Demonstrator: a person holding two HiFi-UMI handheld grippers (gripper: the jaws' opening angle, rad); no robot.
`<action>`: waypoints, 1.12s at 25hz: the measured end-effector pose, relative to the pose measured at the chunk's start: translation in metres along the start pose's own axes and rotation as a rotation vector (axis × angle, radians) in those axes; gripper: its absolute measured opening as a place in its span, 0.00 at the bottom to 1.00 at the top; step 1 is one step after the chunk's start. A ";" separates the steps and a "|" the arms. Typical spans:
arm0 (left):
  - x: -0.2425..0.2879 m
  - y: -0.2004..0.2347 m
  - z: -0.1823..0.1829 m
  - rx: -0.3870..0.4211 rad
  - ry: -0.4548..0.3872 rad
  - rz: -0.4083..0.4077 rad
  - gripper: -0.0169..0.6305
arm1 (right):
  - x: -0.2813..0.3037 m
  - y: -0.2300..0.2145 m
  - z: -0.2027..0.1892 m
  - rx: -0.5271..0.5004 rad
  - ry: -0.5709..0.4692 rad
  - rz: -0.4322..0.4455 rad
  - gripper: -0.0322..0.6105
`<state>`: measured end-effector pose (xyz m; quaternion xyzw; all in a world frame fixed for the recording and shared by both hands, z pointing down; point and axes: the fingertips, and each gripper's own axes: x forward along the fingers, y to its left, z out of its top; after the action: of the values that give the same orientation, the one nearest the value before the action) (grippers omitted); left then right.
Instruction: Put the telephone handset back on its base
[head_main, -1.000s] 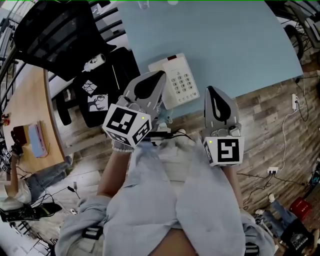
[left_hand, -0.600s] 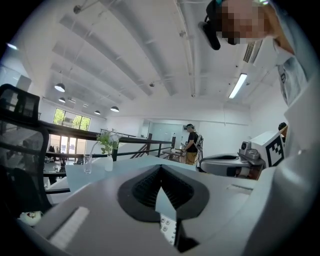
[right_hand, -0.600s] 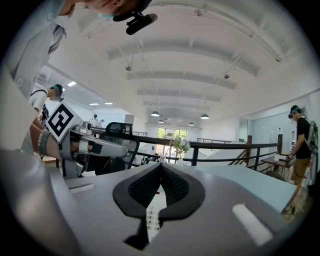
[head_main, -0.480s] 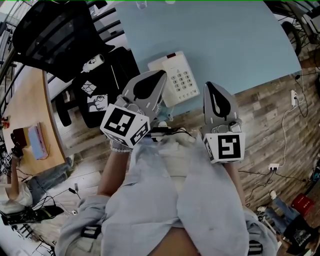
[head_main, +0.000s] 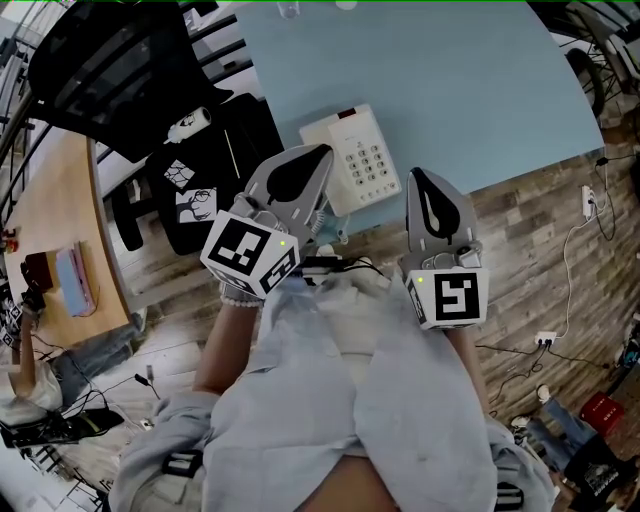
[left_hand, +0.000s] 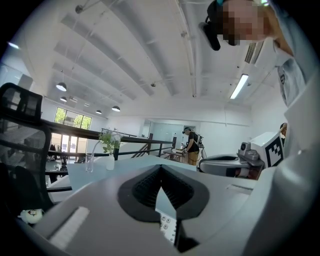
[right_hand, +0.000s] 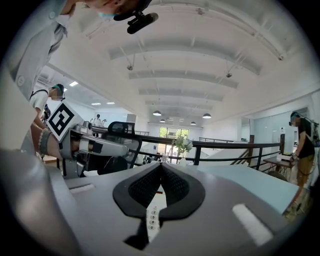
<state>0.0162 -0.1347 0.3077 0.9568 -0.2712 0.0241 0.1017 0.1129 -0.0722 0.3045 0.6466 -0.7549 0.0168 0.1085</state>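
Observation:
A white telephone (head_main: 352, 155) with a grey keypad lies near the front edge of the light blue table (head_main: 450, 90). My left gripper (head_main: 325, 150) hangs over the phone's left side and hides part of it, so I cannot make out the handset clearly. Its jaws are shut with nothing between them. My right gripper (head_main: 417, 175) hovers just right of the phone at the table's edge, also shut and empty. In the left gripper view the keypad (left_hand: 167, 227) shows below the closed left gripper (left_hand: 160, 167). The right gripper view shows the keypad (right_hand: 152, 217) under the closed right gripper (right_hand: 161, 167).
A black office chair (head_main: 110, 60) and a black bag (head_main: 195, 190) stand left of the table. A wooden desk (head_main: 50, 220) lies further left. A glass vase with a plant (left_hand: 110, 150) stands at the table's far end. Cables and a power strip (head_main: 545, 340) lie on the floor.

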 end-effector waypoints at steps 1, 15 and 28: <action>0.000 0.000 0.000 0.000 -0.001 0.000 0.03 | 0.000 0.000 0.000 0.001 0.000 0.000 0.06; 0.005 0.000 -0.003 -0.009 0.000 -0.012 0.03 | 0.006 -0.001 -0.003 -0.001 0.009 -0.001 0.06; 0.004 -0.002 -0.004 -0.010 -0.003 -0.005 0.03 | 0.003 -0.001 -0.004 -0.008 0.011 -0.004 0.06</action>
<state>0.0208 -0.1343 0.3115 0.9571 -0.2690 0.0213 0.1060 0.1137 -0.0745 0.3091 0.6474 -0.7531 0.0172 0.1155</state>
